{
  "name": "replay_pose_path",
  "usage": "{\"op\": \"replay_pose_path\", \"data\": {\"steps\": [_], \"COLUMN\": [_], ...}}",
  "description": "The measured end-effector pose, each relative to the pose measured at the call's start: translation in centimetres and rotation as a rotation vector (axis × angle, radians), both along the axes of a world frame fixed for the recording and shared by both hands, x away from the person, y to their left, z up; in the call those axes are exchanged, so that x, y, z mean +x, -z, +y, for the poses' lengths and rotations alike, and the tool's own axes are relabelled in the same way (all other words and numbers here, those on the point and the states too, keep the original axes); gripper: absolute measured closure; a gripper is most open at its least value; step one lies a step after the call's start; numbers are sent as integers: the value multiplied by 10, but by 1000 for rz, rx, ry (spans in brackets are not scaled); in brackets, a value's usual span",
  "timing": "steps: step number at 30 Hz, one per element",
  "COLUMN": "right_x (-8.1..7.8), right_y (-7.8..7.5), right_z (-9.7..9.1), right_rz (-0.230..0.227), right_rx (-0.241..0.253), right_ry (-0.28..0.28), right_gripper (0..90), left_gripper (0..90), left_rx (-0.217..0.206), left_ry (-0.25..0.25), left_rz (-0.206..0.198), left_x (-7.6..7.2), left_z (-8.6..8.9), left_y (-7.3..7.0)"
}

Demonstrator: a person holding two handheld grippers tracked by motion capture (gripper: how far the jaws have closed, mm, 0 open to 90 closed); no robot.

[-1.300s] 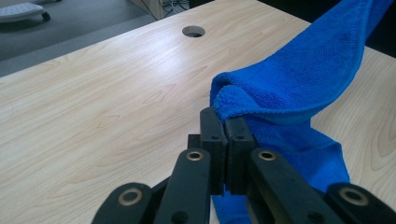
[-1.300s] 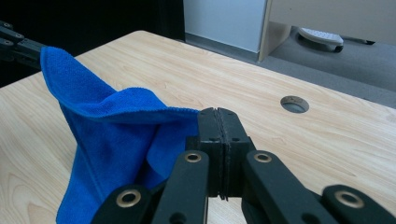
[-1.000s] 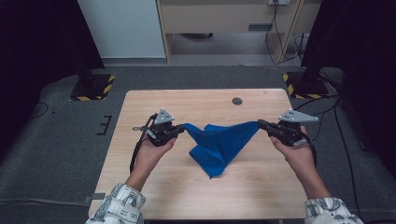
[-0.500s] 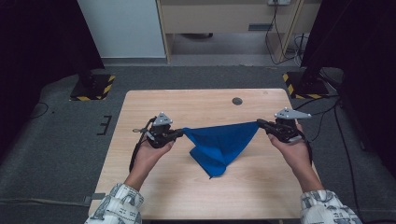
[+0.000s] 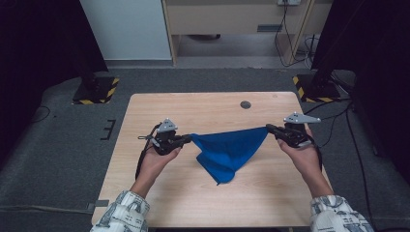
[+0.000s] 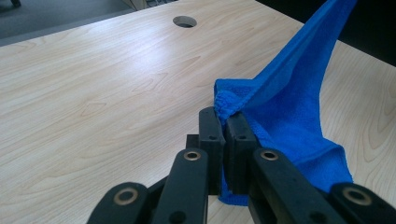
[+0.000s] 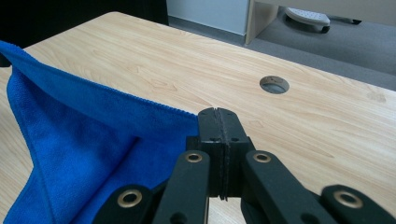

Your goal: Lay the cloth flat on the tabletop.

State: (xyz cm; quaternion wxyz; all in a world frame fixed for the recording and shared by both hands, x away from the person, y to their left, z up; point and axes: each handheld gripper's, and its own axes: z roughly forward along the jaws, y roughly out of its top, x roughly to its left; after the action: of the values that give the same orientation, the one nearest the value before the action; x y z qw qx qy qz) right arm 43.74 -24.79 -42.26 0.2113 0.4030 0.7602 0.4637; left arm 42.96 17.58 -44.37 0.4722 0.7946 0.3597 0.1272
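Since the earlier frame both hands have sunk a little and the cloth (image 5: pixel 227 150) has lowered, its top edge pulled straighter. The left tongs (image 5: pixel 187 139) are clamped tight on one corner, the right tongs (image 5: pixel 269 129) on the opposite one. The cloth spans between them over the worktop (image 5: pixel 193 106), its folded point resting on the wood nearer the person.

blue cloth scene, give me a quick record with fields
cloth: blue cloth, stretched between both grippers, lower point lying on the table
left gripper: shut on one corner of the cloth
right gripper: shut on the opposite corner
cloth top edge: taut, raised off the table
table hole: beyond the cloth, uncovered
hands: one on each gripper, apart at the cloth's two ends
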Motion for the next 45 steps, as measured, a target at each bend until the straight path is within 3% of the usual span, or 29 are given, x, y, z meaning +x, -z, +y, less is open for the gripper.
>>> {"op": "replay_pose_path", "data": {"steps": [13, 22, 36, 45], "right_x": [-4, -19, -30, -35], "right_y": [-2, -19, -43, -51], "right_z": [-1, -1, -1, -4], "right_rz": [-14, -60, -115, -127], "right_rx": [17, 44, 81, 94], "right_ry": [0, -23, -45, -52], "right_gripper": [900, 900, 900, 900], "left_gripper": [885, 884, 883, 883], "left_rx": [-11, -16, -19, -12], "left_ry": [-15, -21, -36, -25], "left_rz": [-11, -46, -101, -113], "left_x": [-3, -12, -23, -28], "left_z": [4, 9, 11, 10], "left_y": [-5, -24, -52, -64]}}
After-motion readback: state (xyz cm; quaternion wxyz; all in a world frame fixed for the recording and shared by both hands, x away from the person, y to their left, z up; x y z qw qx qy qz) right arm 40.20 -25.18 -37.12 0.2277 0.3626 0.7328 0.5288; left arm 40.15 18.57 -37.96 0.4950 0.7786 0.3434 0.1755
